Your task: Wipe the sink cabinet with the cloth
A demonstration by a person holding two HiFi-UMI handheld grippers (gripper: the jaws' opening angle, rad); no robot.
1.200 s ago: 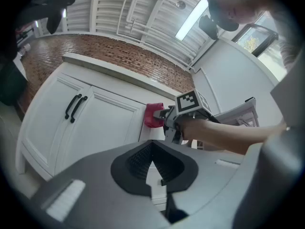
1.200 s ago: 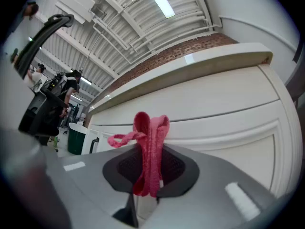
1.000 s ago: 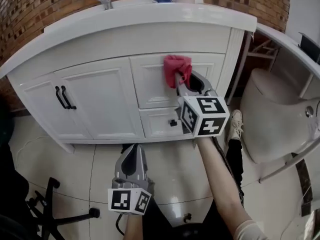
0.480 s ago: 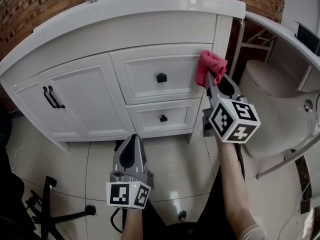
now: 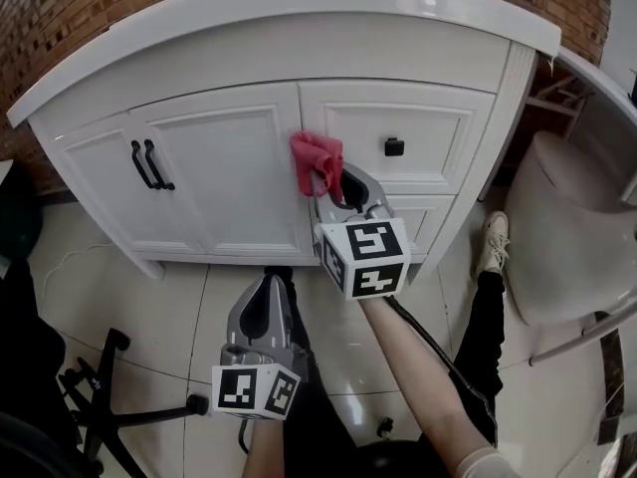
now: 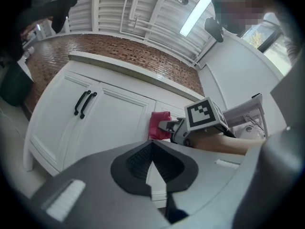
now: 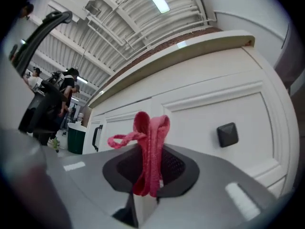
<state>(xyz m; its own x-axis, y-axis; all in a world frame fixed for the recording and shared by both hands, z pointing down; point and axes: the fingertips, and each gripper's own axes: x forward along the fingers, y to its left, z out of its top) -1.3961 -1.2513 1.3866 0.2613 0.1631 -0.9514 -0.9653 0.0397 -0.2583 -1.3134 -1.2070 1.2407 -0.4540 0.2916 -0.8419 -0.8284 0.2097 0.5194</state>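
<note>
Pressing the cloth (image 5: 316, 160) to the cabinet (image 5: 214, 182) front, between door and drawer, the right gripper (image 5: 336, 189) clamps it tight. The left gripper (image 5: 267, 302) hangs closed, empty. Wiping looks underway, with the doors likely yet to do.

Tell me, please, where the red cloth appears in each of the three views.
Head view: centre, cloth at the cabinet front, held by the right gripper.
Left gripper view: middle, just left of the right gripper.
Right gripper view: centre, clamped between the jaws.
Shared landmark: the black door handles, left of the cloth in all three.
</note>
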